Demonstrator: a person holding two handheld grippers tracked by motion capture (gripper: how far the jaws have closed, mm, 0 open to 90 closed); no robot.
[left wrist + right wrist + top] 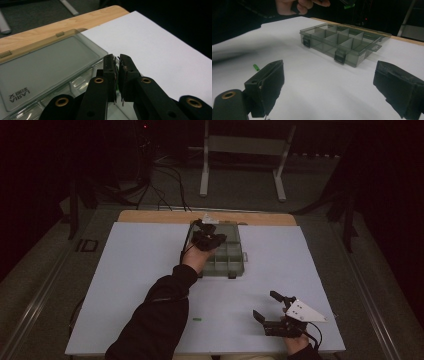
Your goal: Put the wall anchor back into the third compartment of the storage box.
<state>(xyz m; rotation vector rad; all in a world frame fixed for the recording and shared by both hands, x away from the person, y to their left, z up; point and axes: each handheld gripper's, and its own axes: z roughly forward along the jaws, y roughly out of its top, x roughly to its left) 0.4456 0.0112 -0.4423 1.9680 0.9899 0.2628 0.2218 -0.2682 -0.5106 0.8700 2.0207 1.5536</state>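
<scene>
The room is dark, and the far side of the table [150, 216] fades into black. The left gripper [117, 75] hangs over the open box [222, 251], jaws nearly shut on something small and green, though it is mostly hidden, so I can't tell what it is. The clear lid [47, 67] lies flat toward the wooden edge; its writing reads upside down (maybe "LARIA"). The right gripper [329, 87] sits near the front corner, well apart from the box, jaws wide open and holding nothing. A green bit [197, 319] lies on the white sheet [135, 270].
</scene>
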